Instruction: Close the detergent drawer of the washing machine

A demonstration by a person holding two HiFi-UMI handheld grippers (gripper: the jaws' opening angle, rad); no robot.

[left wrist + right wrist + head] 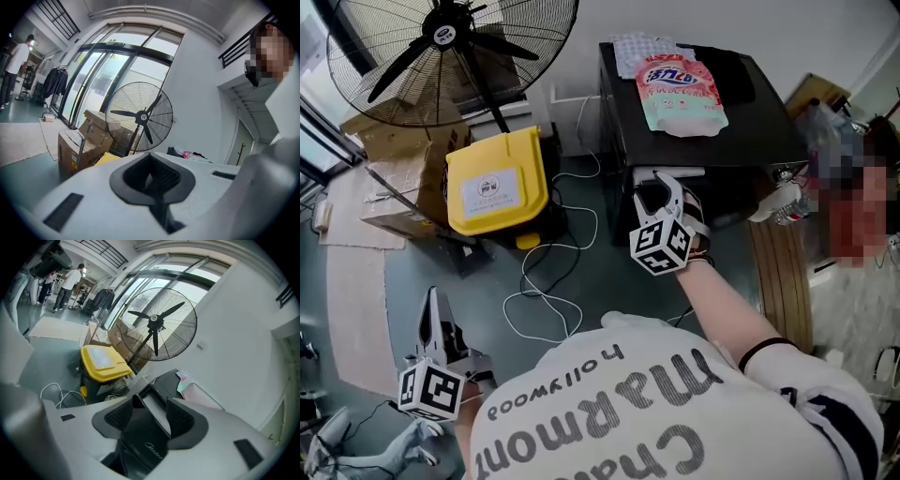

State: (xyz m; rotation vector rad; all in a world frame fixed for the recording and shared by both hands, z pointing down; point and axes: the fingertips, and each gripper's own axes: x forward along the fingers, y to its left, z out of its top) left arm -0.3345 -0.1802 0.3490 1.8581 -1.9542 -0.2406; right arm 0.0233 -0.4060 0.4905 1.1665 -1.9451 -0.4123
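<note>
Right gripper view | washing machine [149, 452] logo: probably "Midea" | drawer [155, 409] open

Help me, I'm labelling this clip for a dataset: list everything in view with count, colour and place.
washing machine: 1, black, upper centre
detergent drawer: 1, dark rim, white inside, pulled out of the machine's front
detergent pouch: 1, pink and green, on the machine's top
cloth: 1, white patterned, rear of that top
fan: 1, black, upper left
bin: 1, yellow, left of the machine
cardboard boxes: several, brown, left of the bin
cable: 1, white, on the floor by the bin
right gripper: 1, white, jaws apart either side of the drawer
left gripper: 1, white, lower left, jaws together, nothing between them
</note>
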